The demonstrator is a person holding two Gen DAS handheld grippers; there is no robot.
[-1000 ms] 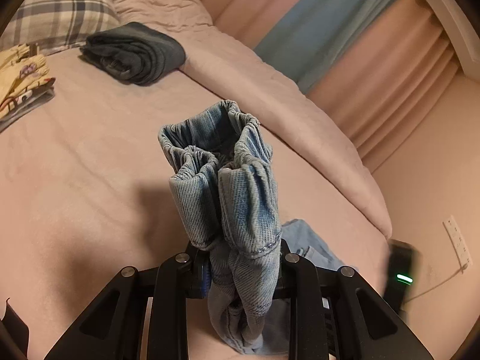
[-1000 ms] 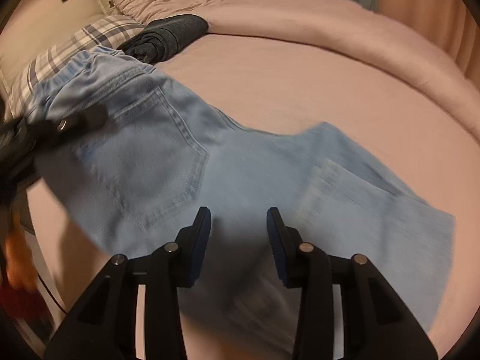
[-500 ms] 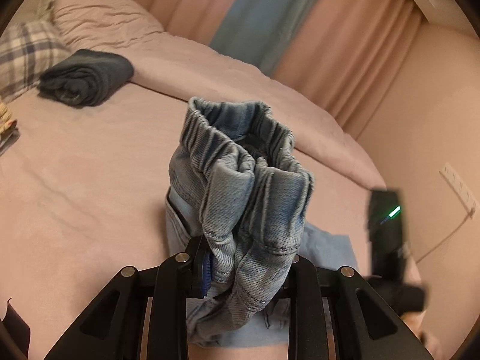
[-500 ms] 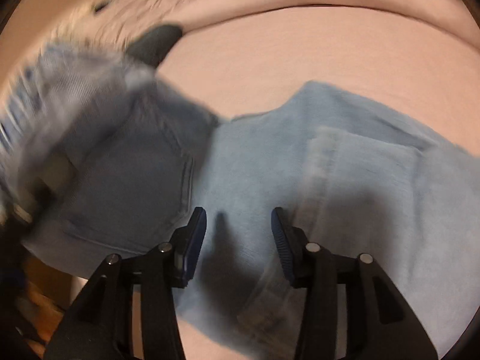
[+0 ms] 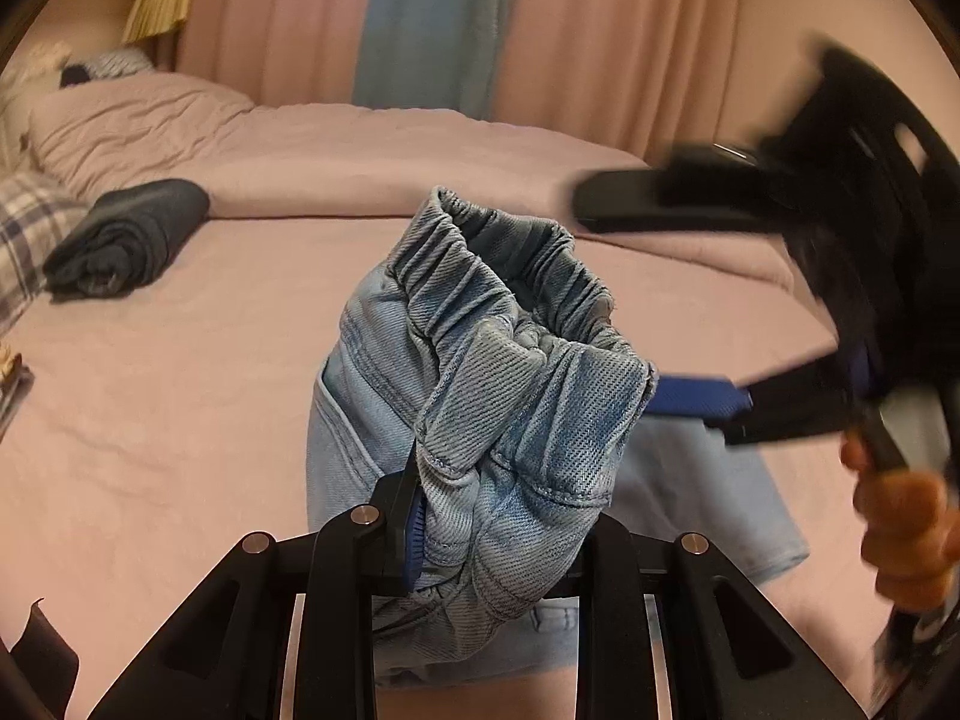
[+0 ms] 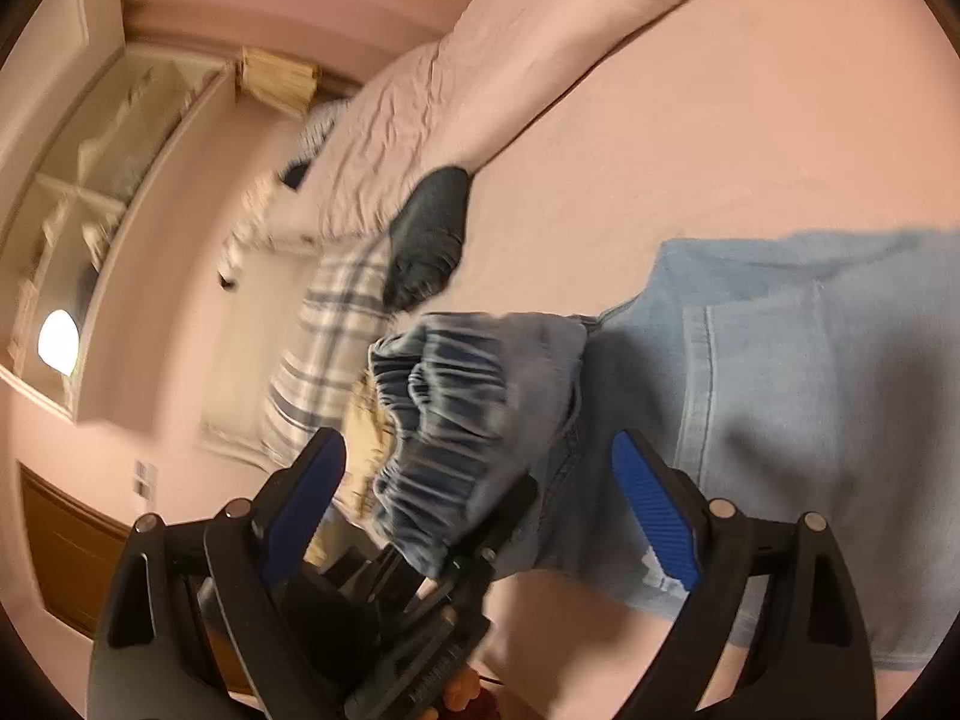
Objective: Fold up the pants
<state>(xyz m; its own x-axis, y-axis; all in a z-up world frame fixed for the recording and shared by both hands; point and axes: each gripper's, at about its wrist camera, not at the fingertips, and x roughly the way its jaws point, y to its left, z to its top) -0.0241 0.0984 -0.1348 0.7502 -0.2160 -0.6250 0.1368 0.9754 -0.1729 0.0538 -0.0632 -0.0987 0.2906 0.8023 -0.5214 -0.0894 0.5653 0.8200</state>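
The left gripper [image 5: 498,534] clamps the bunched elastic waistband of the light-blue jeans [image 5: 480,396], whose legs trail on the bed [image 5: 180,360]. The right gripper [image 6: 480,492] is opening around that waistband, not pressing it. Soft, floppy denim; I judge the thick waistband the firmest hold.

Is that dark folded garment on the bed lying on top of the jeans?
No, the dark folded garment lies apart on the pink bed, near a plaid pillow, well away from the jeans.
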